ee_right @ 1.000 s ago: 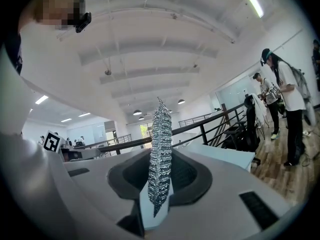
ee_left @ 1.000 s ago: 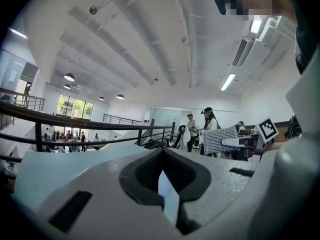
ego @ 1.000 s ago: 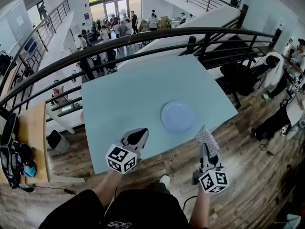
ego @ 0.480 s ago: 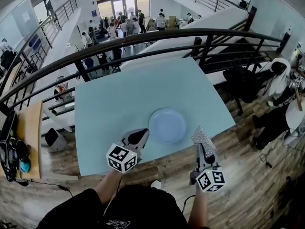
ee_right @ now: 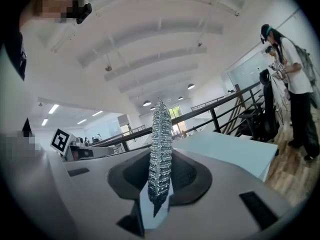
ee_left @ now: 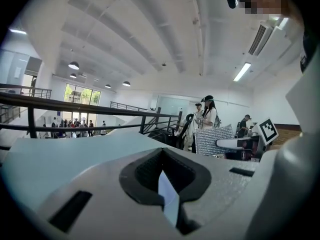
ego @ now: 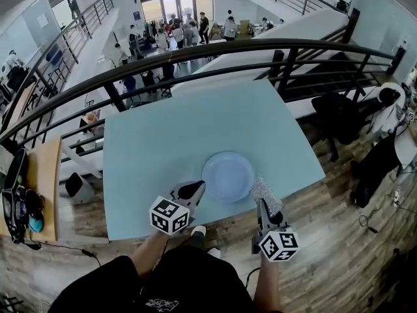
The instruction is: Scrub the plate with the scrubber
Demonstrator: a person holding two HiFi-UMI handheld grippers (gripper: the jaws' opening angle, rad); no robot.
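A round pale-blue plate (ego: 228,176) lies on the light-blue table (ego: 163,142) near its front edge. My left gripper (ego: 195,188) hovers at the plate's near-left rim, shut with nothing between its fingers; the left gripper view shows the same gripper (ee_left: 167,186) with jaws together. My right gripper (ego: 268,210) is shut on a silver mesh scrubber (ego: 265,196), which stands up just off the plate's near-right rim. In the right gripper view the scrubber (ee_right: 161,149) rises edge-on from between the jaws. The left gripper view catches the scrubber (ee_left: 214,140) from the side.
A black metal railing (ego: 195,54) runs along the table's far side, with a drop to a lower floor beyond. A wooden side table (ego: 40,194) with dark gear stands at the left. People stand at the right in the right gripper view (ee_right: 295,79).
The plate now sits closer to both grippers. The right gripper with the scrubber has moved left and nearer the plate's right rim. The left gripper has barely shifted.
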